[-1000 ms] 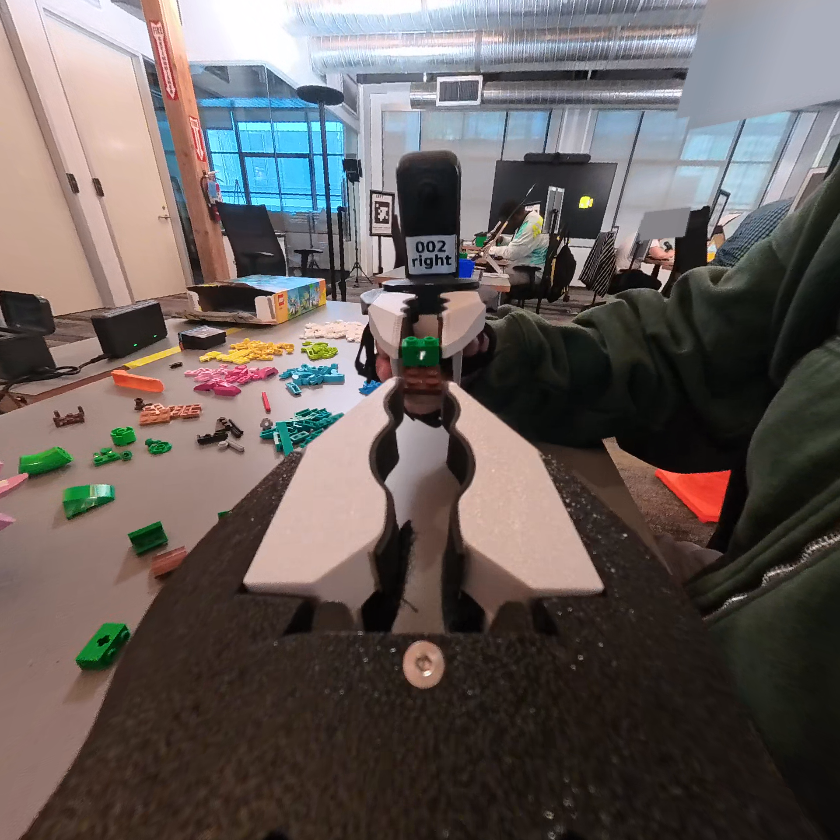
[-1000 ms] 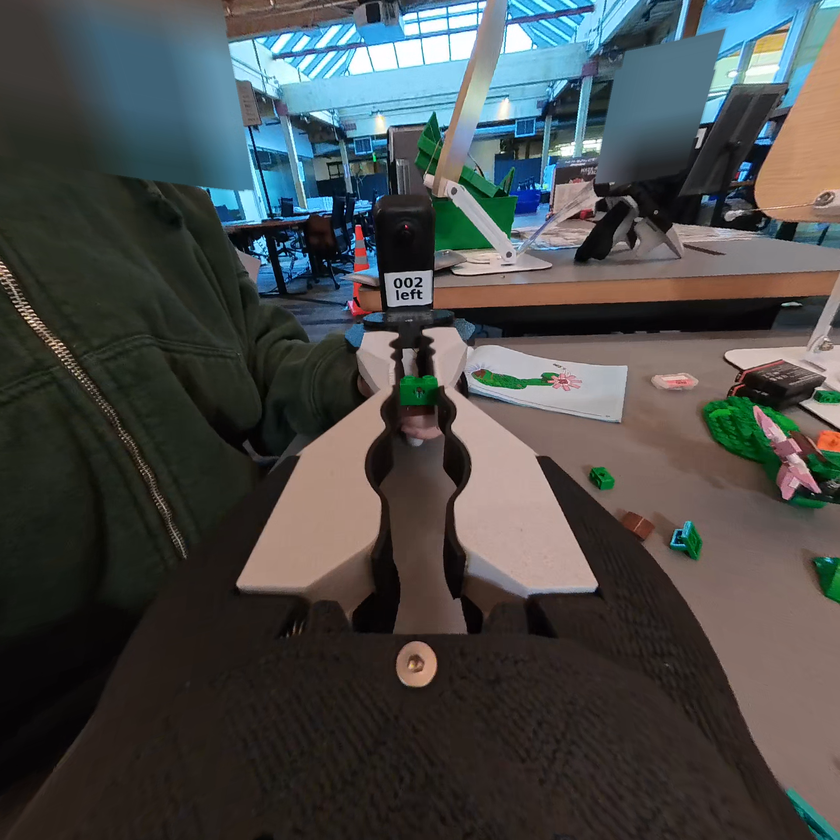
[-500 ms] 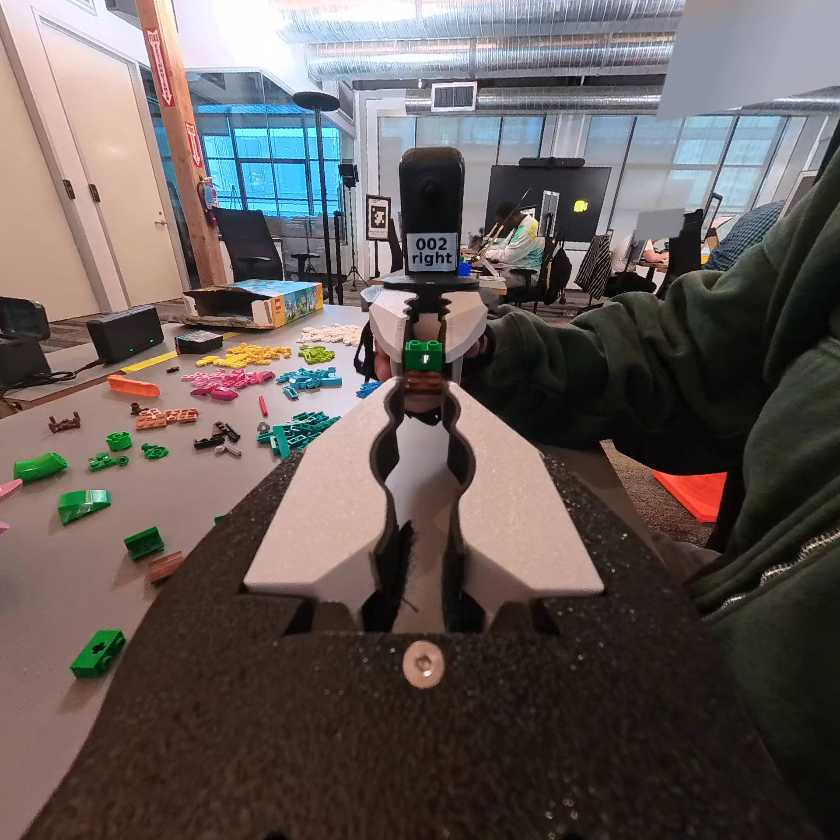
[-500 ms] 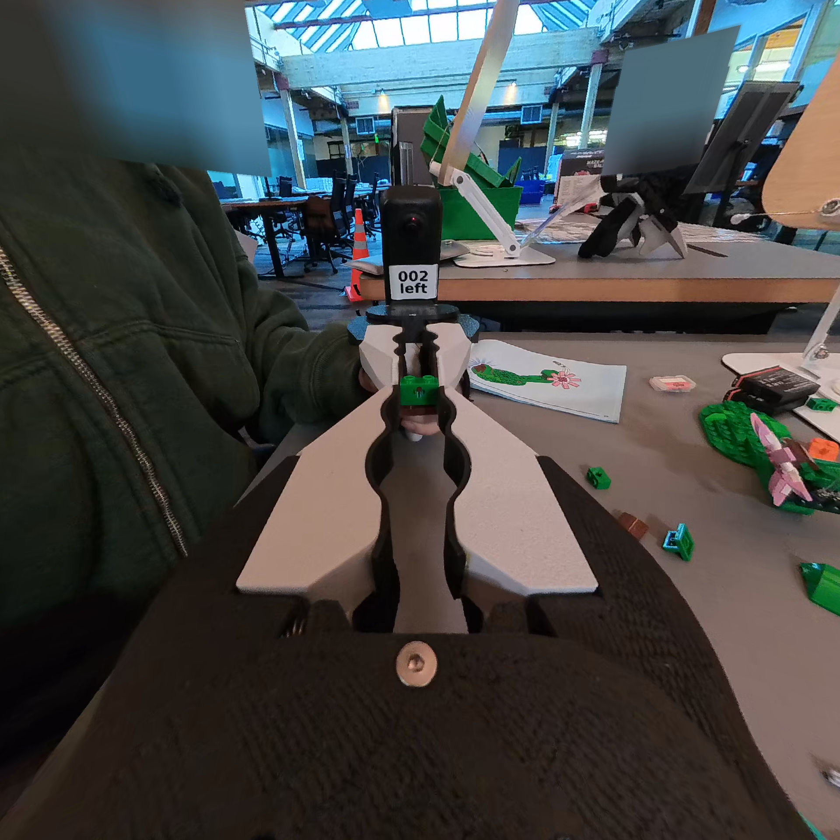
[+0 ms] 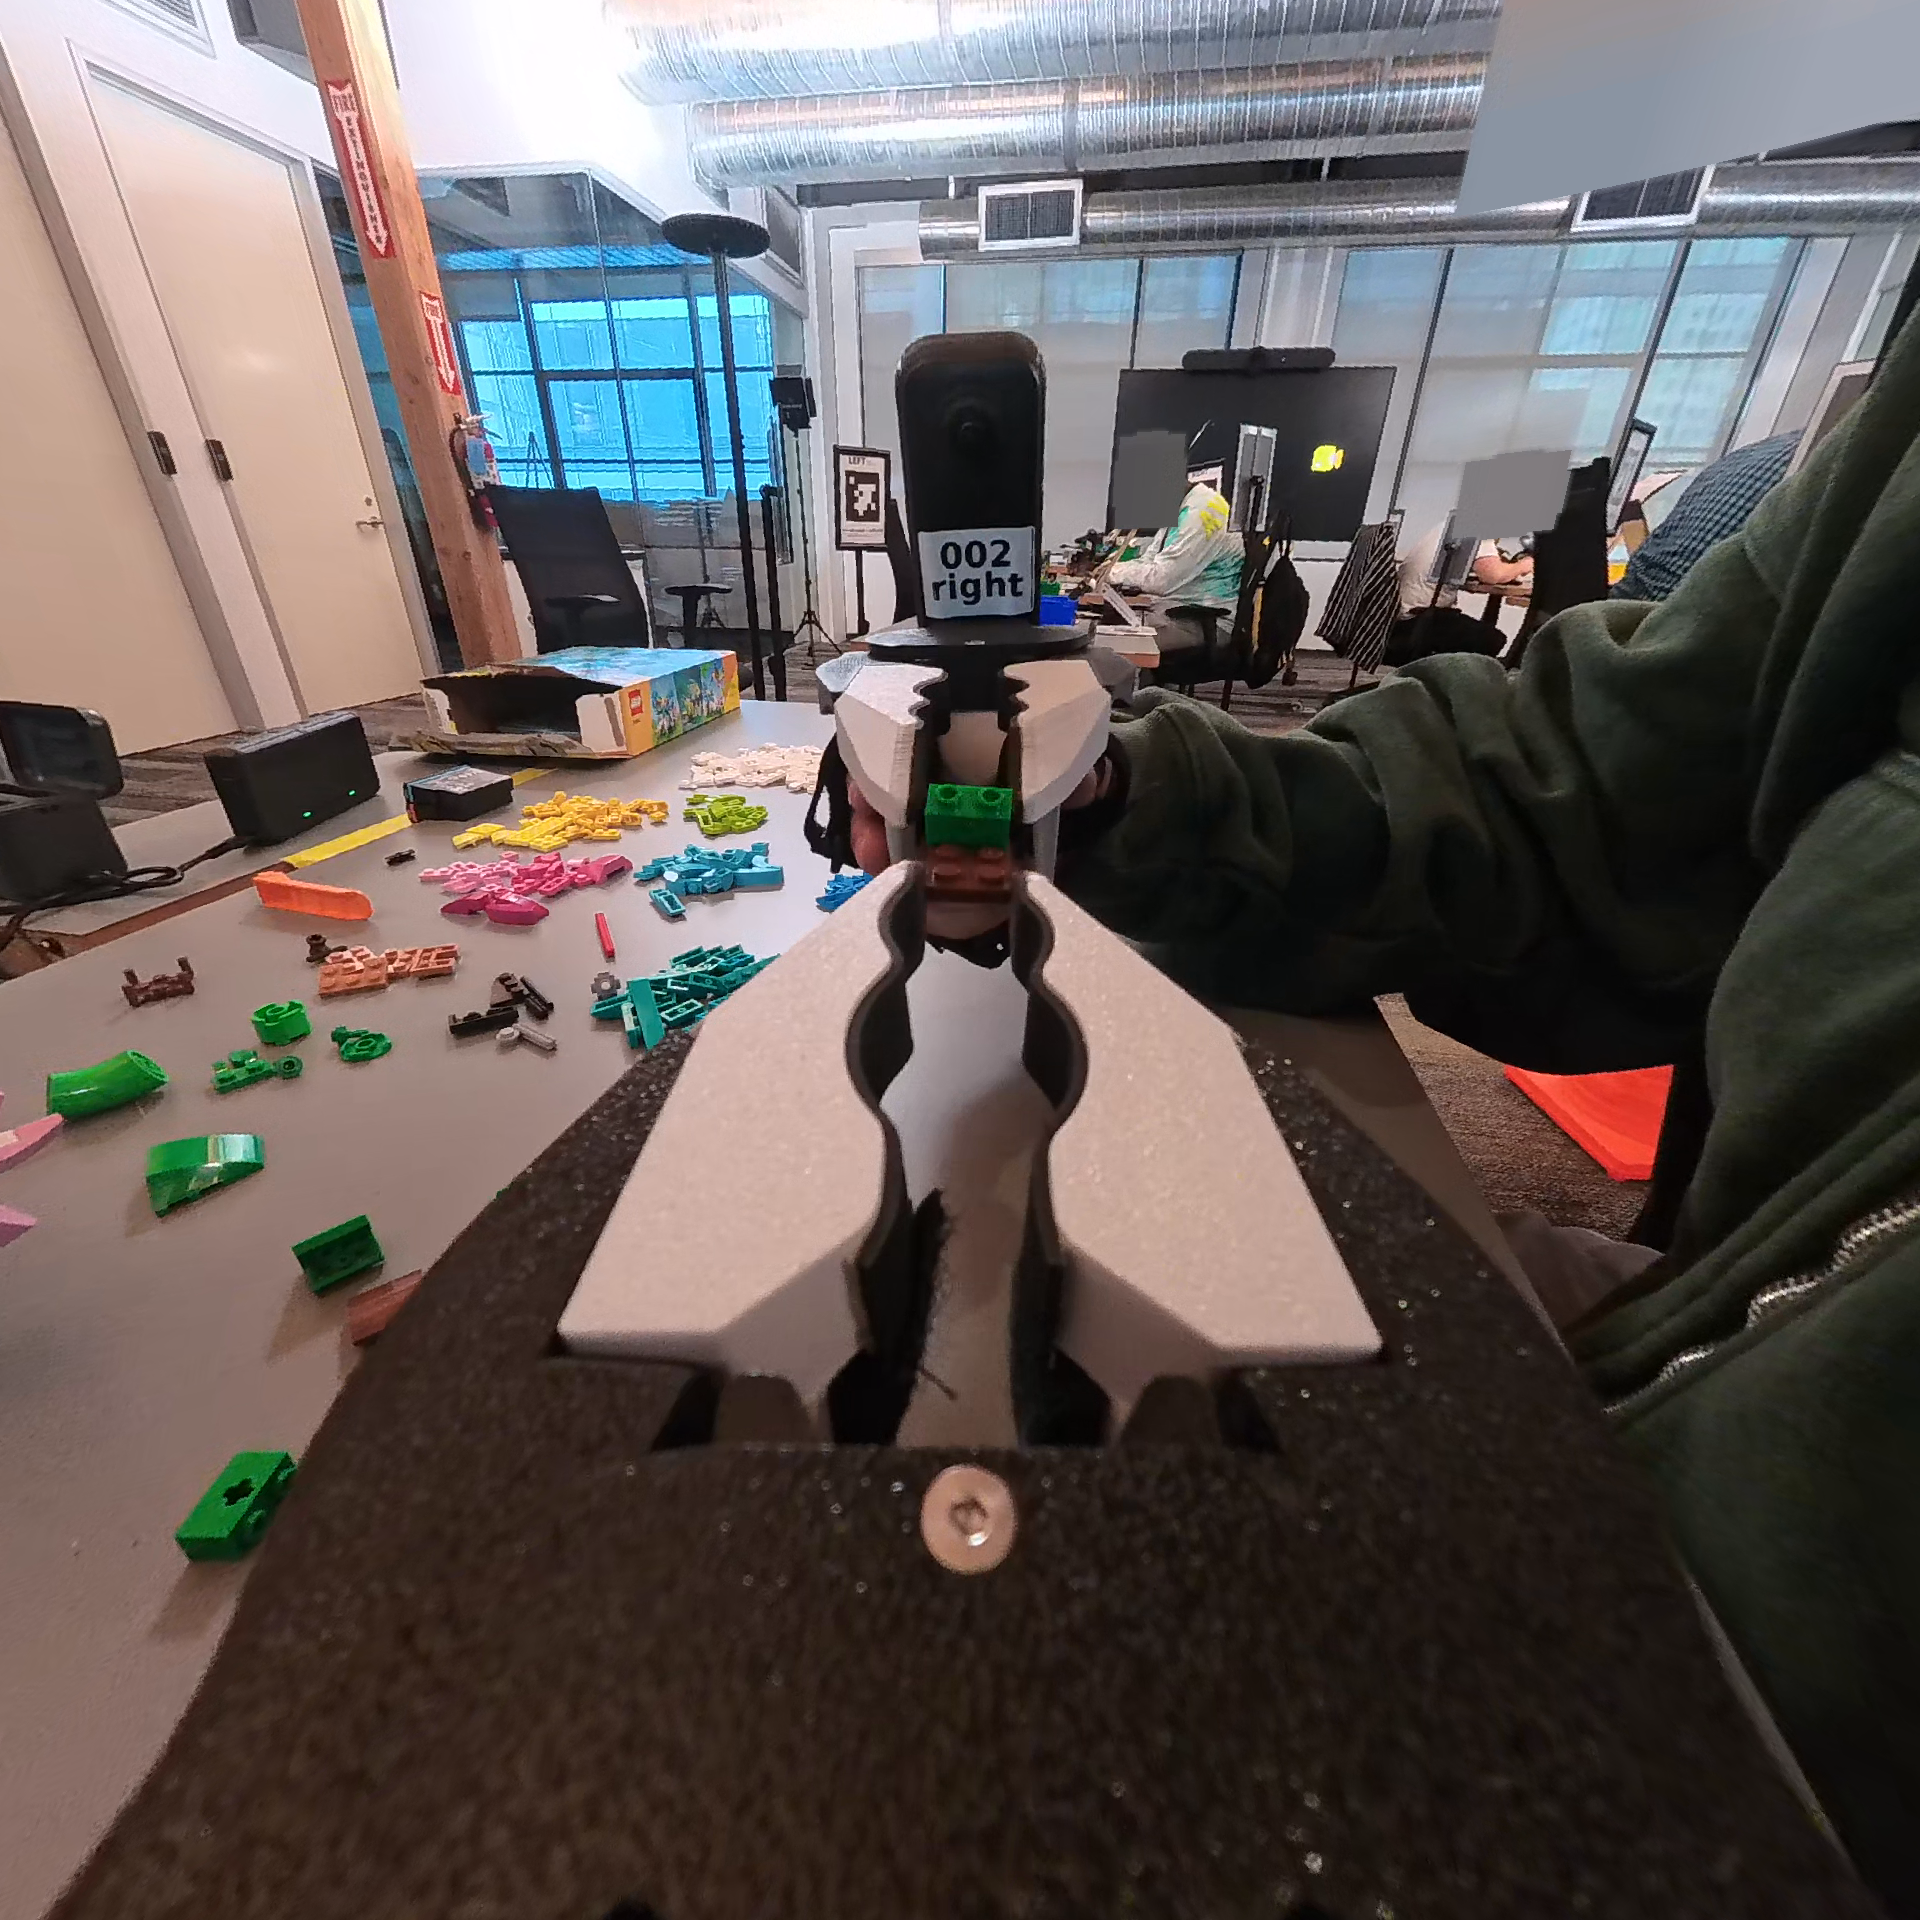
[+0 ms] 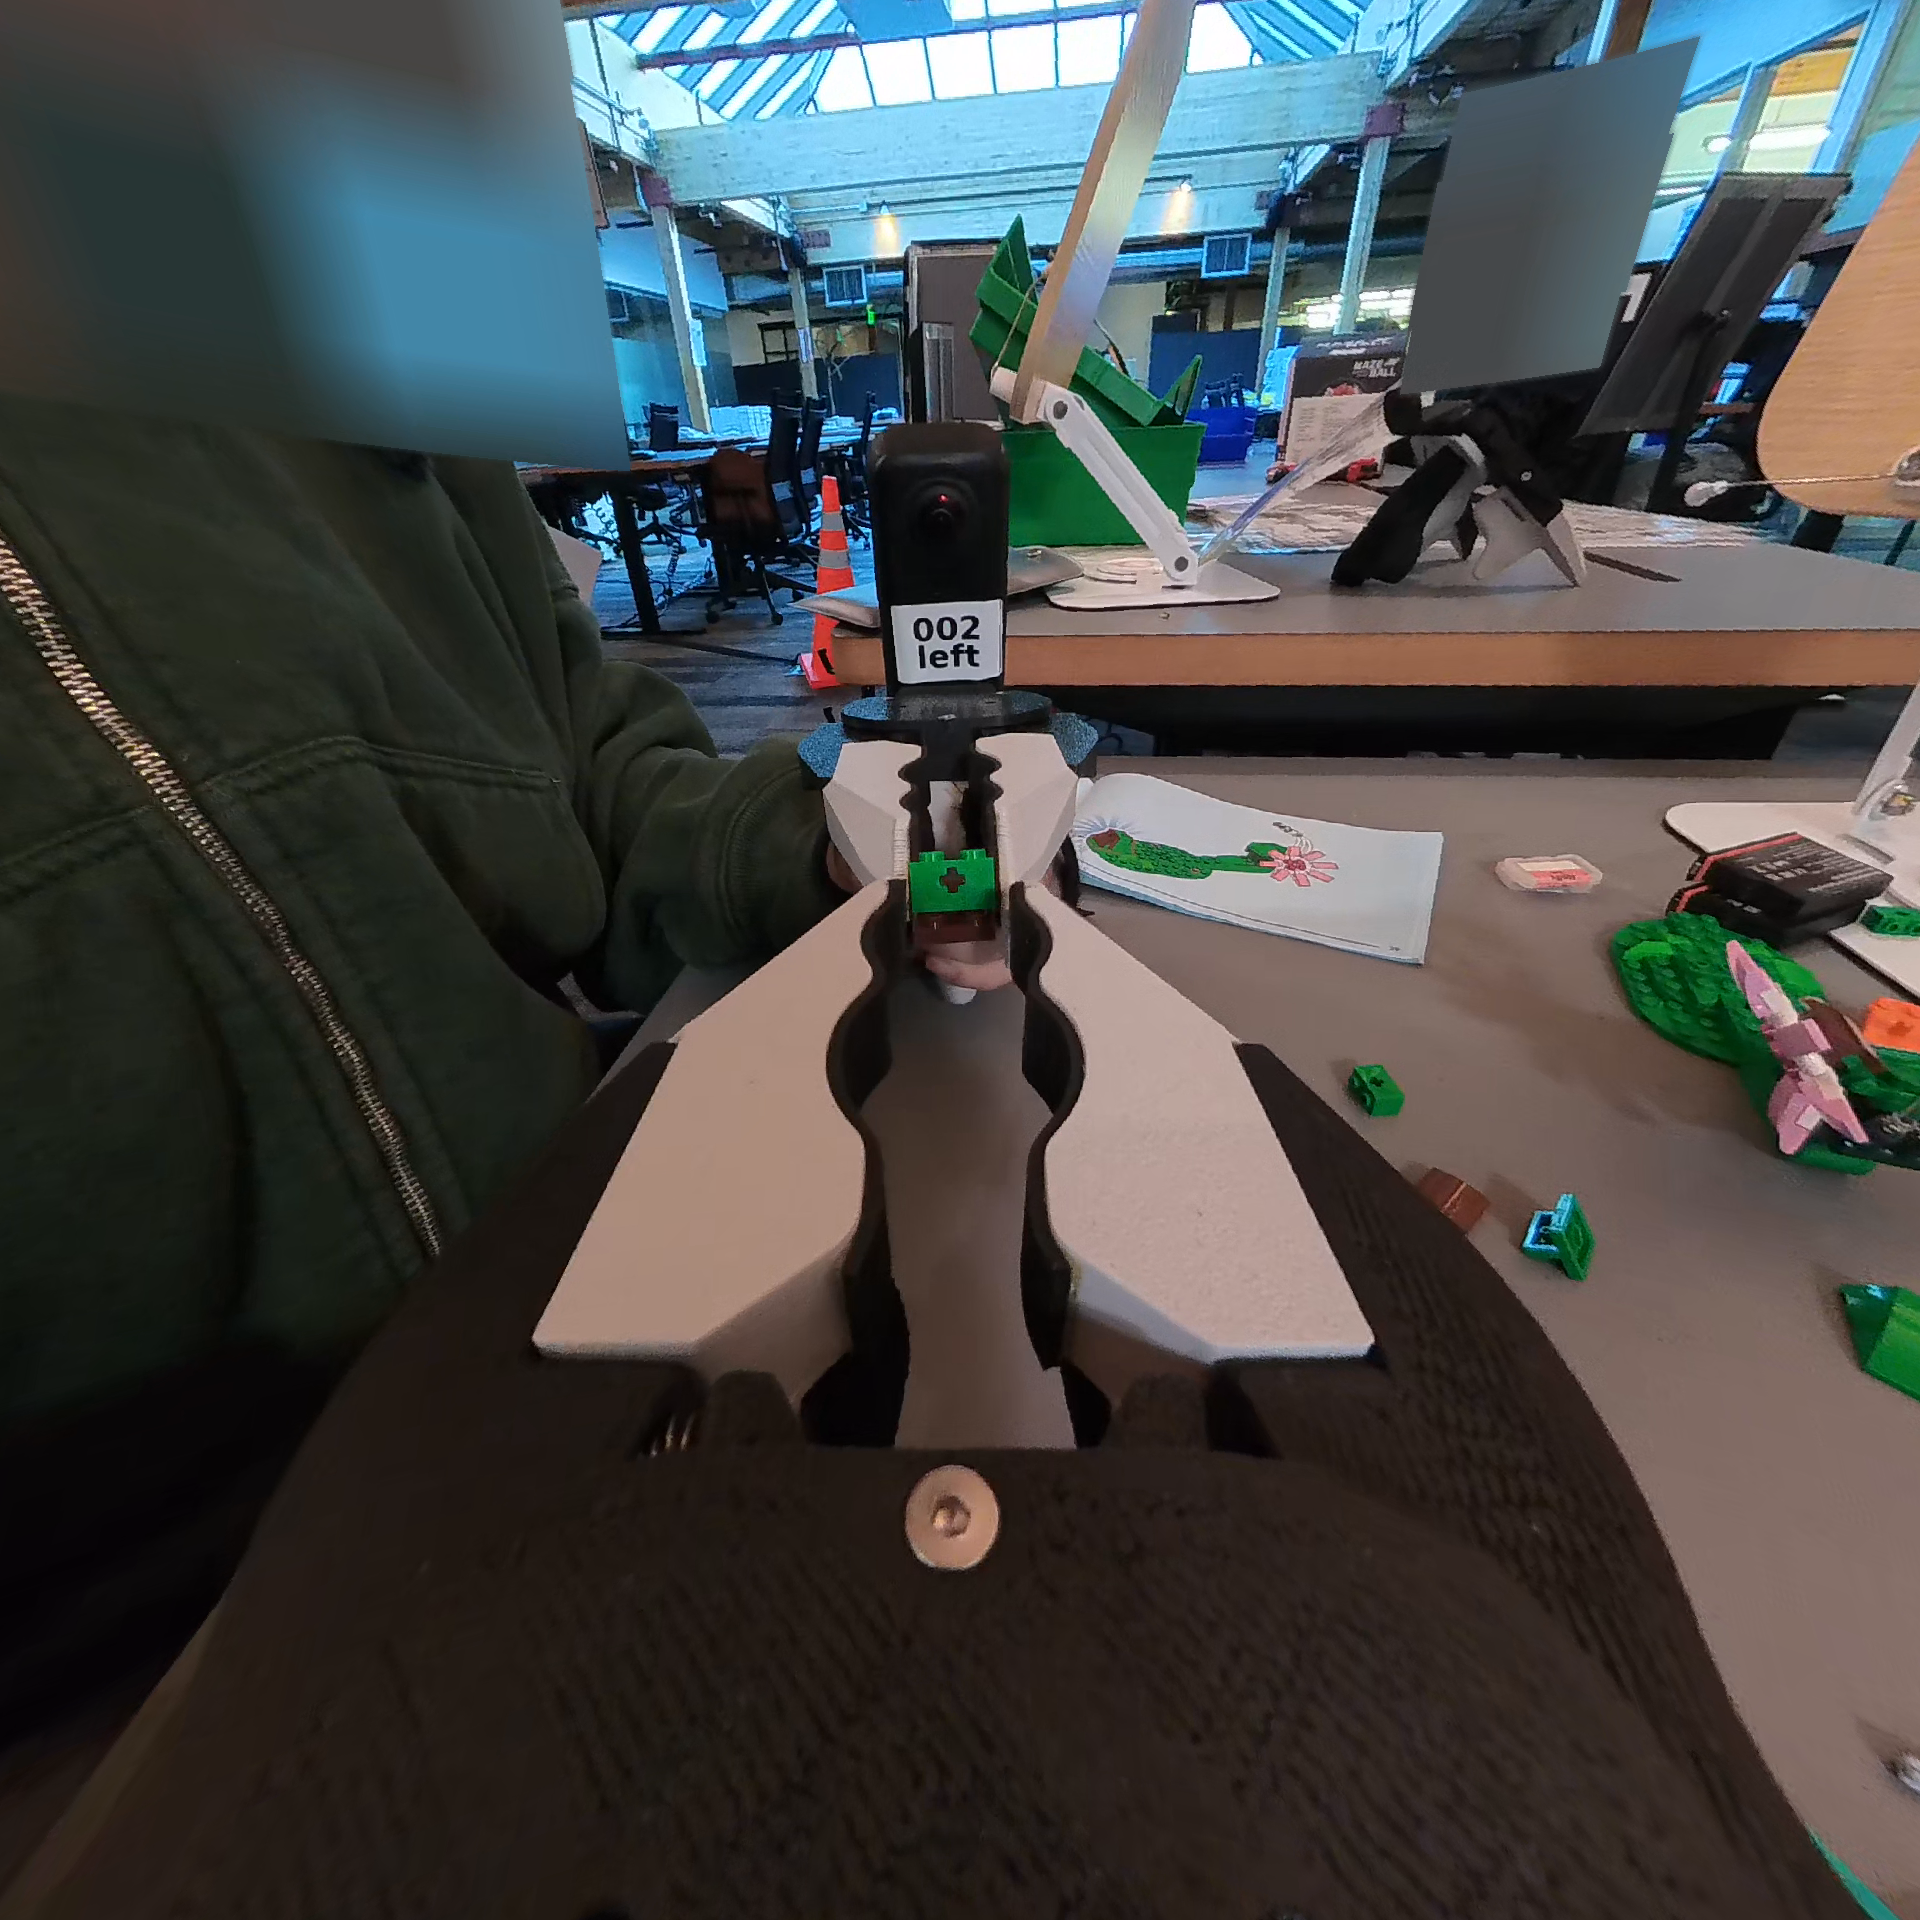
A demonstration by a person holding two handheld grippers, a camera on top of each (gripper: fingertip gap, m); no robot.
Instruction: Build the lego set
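Little moved since earlier frames: grippers stay tip to tip. Green brick (image 5: 968, 814) on brown brick (image 5: 970, 871), stack pinched between left gripper (image 5: 968, 894) and right gripper (image 6: 954, 902), both narrow. Loose sorted pieces (image 5: 540, 873) on table (image 5: 125, 1351) beyond; booklet (image 6: 1262, 868) behind.

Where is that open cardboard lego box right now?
In the left wrist view, the open cardboard lego box sits at the grey table's far left edge, just behind the pile of yellow pieces.

Glossy plastic green brick (image 5: 968, 815); matt, grainy left claw (image 5: 966, 902) fingers (image 5: 790, 1122).
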